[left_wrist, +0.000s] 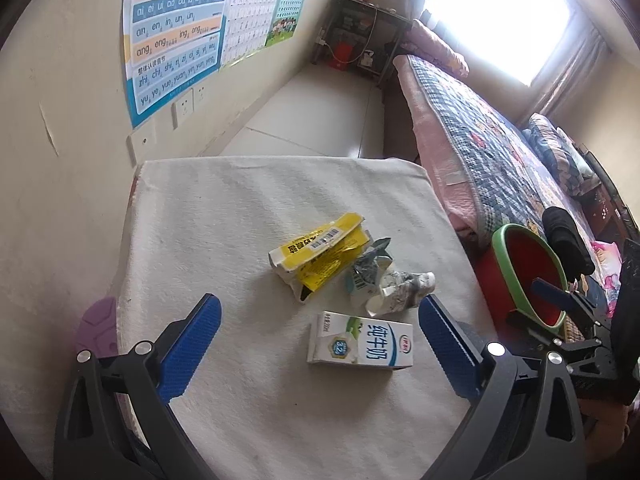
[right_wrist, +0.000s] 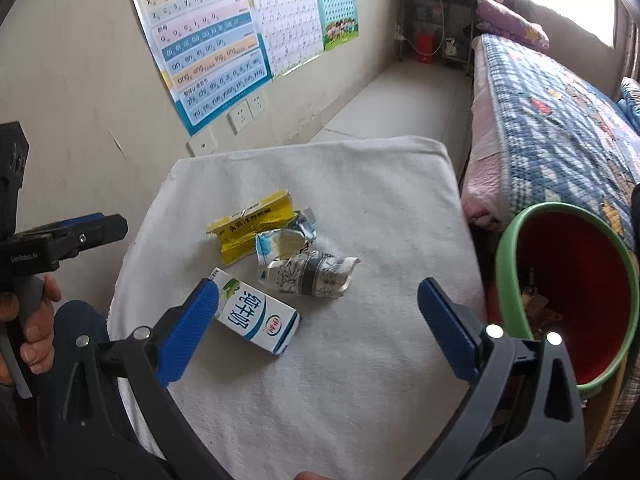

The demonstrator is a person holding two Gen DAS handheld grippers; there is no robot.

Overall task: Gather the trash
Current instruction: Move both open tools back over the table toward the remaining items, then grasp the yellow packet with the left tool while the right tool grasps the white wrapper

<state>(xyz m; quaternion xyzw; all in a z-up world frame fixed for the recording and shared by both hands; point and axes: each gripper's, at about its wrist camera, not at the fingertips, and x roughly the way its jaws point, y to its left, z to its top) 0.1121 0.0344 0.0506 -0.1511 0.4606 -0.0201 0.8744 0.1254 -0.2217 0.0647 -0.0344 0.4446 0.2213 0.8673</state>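
On a white cloth-covered table lie a white and blue milk carton, a torn yellow box and crumpled wrappers. My left gripper hovers open above the near side of the carton, nothing between its blue fingers. My right gripper is open too, its left finger over the carton's end. A red bin with a green rim stands at the table's right edge.
A bed with a patchwork quilt runs along the right. Posters and wall sockets hang on the left wall. A dark shelf stands at the far end. A hand holds the left gripper's handle.
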